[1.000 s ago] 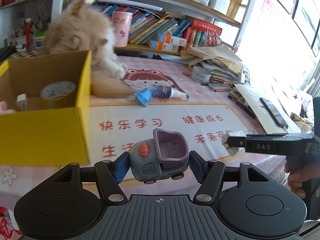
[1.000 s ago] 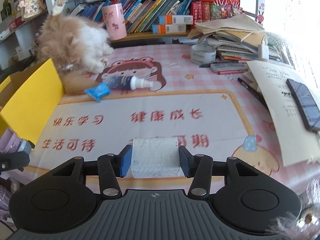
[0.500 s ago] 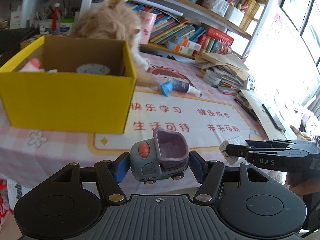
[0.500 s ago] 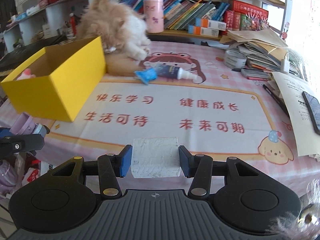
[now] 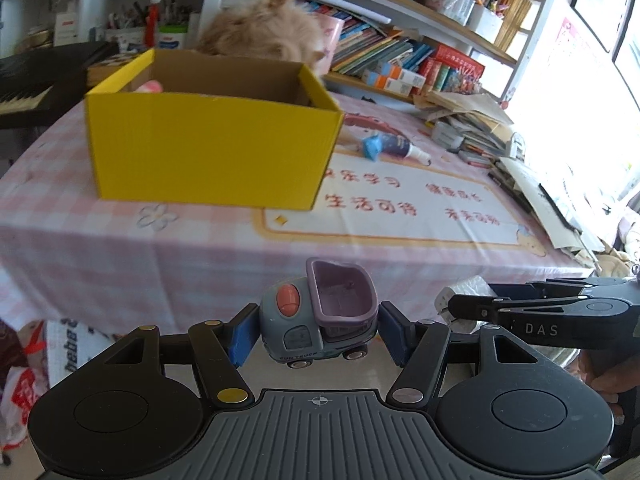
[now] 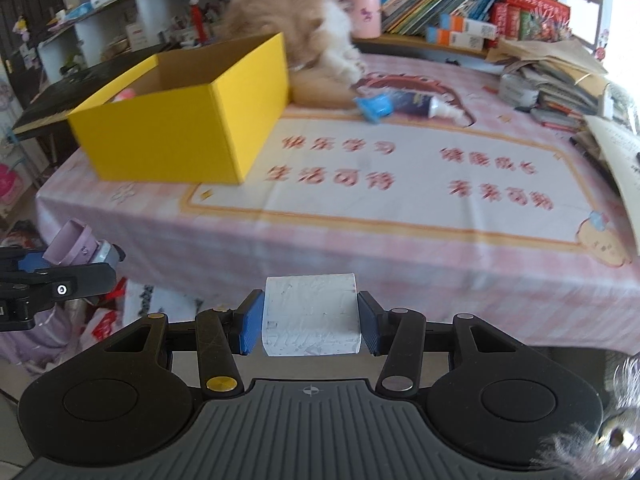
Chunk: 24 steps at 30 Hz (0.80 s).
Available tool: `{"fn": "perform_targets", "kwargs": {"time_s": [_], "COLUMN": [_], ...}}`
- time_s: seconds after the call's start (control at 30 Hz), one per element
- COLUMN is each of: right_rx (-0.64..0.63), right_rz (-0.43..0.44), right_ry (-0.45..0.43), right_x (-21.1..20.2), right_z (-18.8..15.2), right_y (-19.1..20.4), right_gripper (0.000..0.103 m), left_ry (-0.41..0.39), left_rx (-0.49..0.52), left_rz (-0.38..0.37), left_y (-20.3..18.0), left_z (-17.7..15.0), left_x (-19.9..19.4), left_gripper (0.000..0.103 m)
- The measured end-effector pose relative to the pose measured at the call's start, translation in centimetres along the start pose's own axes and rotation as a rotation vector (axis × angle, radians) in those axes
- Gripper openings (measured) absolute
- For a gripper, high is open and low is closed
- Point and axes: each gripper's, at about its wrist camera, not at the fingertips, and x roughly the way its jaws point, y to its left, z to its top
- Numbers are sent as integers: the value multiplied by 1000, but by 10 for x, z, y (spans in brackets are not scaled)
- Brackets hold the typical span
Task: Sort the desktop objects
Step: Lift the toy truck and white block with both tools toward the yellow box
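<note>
L gripper (image 5: 319, 334) clamps toy truck (image 5: 318, 322), R gripper (image 6: 311, 322) pinches white block (image 6: 311, 314), maybe eraser, both off-table.

Open mat (image 6: 400, 168) beside yellow box (image 6: 180, 136)

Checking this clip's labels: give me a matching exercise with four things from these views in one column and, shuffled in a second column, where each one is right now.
Things:
1. toy truck
2. white block
3. yellow box
4. blue-capped tube

Places:
A. lying on its side on the mat, near the cat
B. clamped in the left gripper, off the table's front edge
C. standing open on the pink checked tablecloth
D. clamped in the right gripper

Pairs: 1-B, 2-D, 3-C, 4-A
</note>
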Motion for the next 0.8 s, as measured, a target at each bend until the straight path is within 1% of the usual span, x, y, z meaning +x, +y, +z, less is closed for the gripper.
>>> {"fn": "perform_targets", "kwargs": {"time_s": [0.2,0.33,0.8], "right_rx": [-26,-44,-88], "right_rz": [36,51,91], "right_ry": [11,15,11], "right_x": [-2,-2,-2], "right_z": [-7,-8,-7], "right_y": [21,31,51], "right_gripper": [46,46,46], "left_ry": [4,0,-11], "left_rx": [9,-3,-16], "left_rz": [10,22,38], "left_y": [5,10,16], "left_z": [-9,-12,-16], "left_x": [-11,-16,-25], "left_gripper": [64,64,64]}}
